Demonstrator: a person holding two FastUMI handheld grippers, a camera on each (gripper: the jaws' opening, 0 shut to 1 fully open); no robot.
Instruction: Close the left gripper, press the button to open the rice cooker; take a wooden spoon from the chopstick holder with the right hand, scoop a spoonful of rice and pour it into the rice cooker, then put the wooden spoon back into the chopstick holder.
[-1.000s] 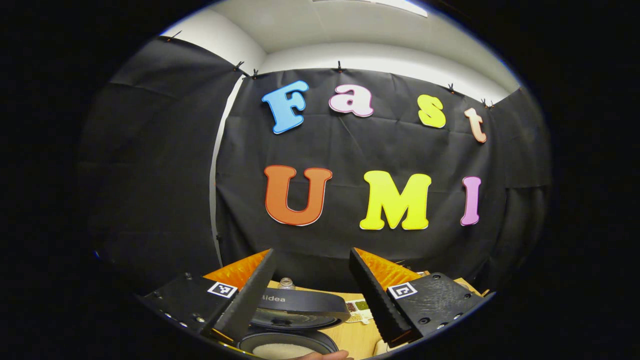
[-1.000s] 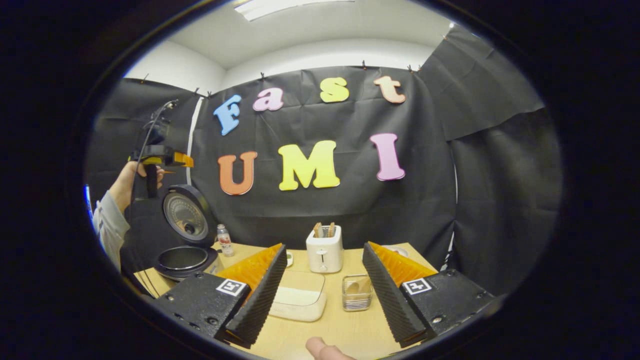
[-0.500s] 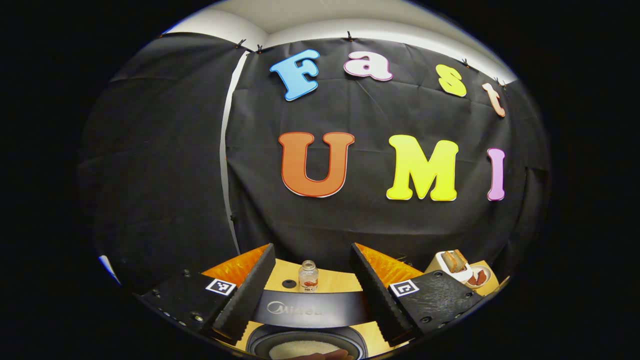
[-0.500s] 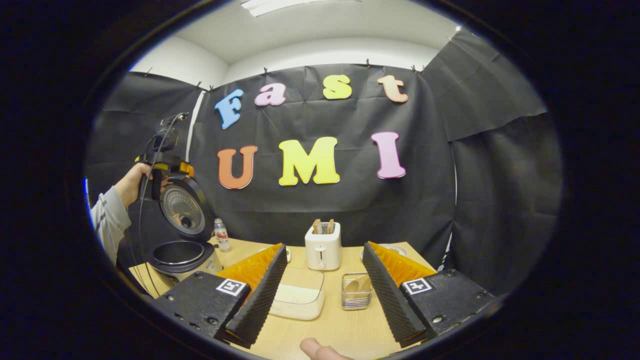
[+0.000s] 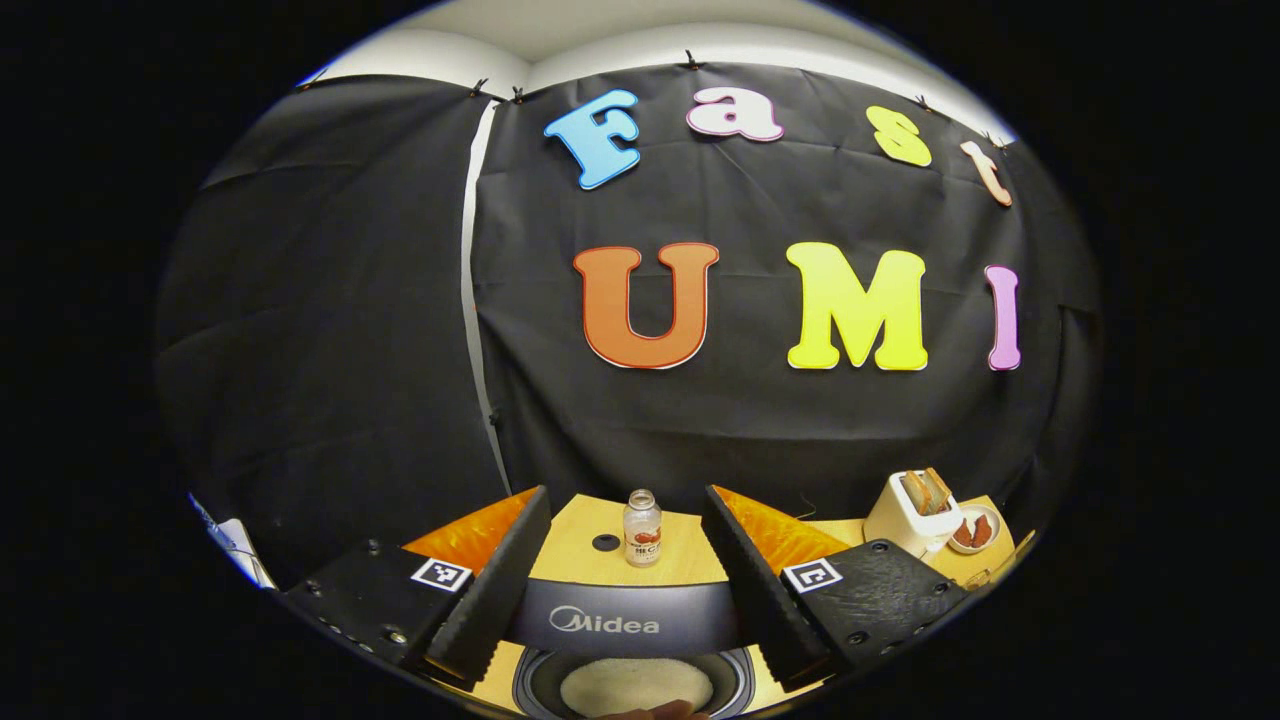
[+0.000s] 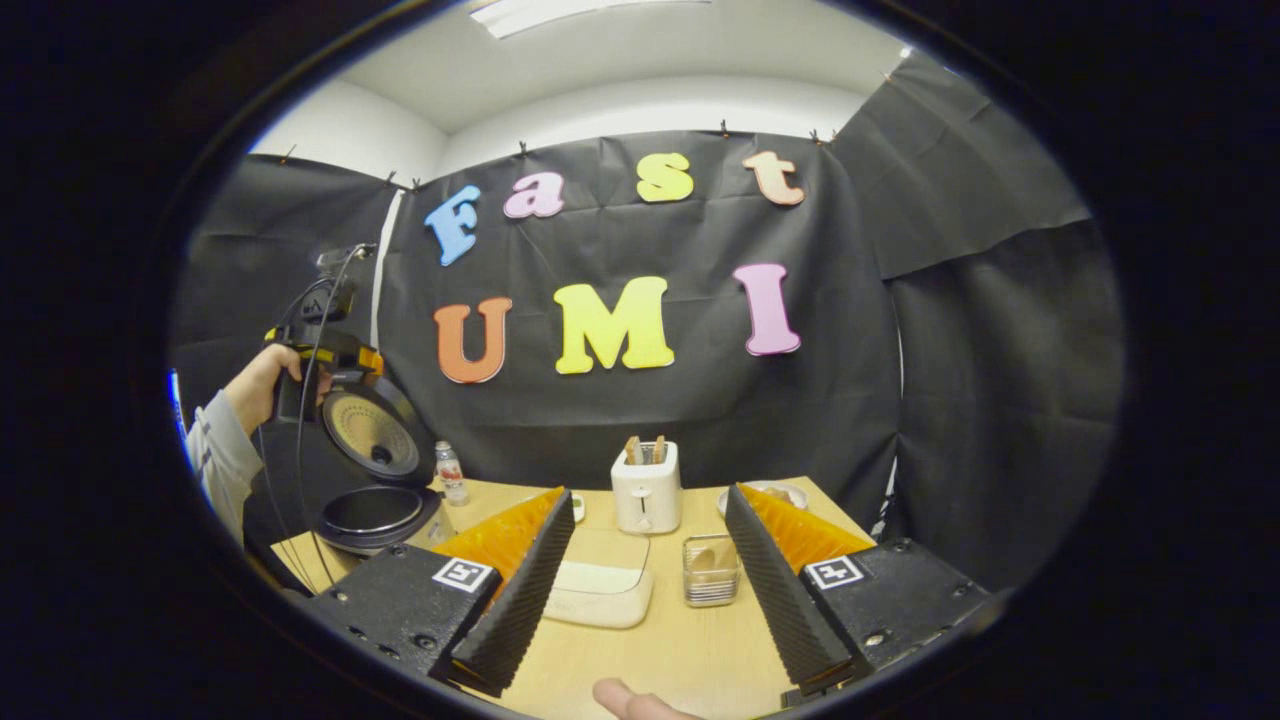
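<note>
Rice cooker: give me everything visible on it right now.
The rice cooker stands at the table's far left corner, lid open. The round dark lid is tipped up behind the pot, its ribbed, pale inner plate facing the room. In the left gripper view the dark lid edge lies across the frame, with the inner pot below it holding something pale. A small bottle stands beside it.

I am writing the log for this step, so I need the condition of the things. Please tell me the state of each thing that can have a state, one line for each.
rice cooker: lid up, pot open.
left gripper: open, holding nothing.
right gripper: open, holding nothing.
chopstick holder: upright on the table, wooden spoon inside.
toaster: slices standing up out of the slots.
small bottle: upright, capped.
</note>
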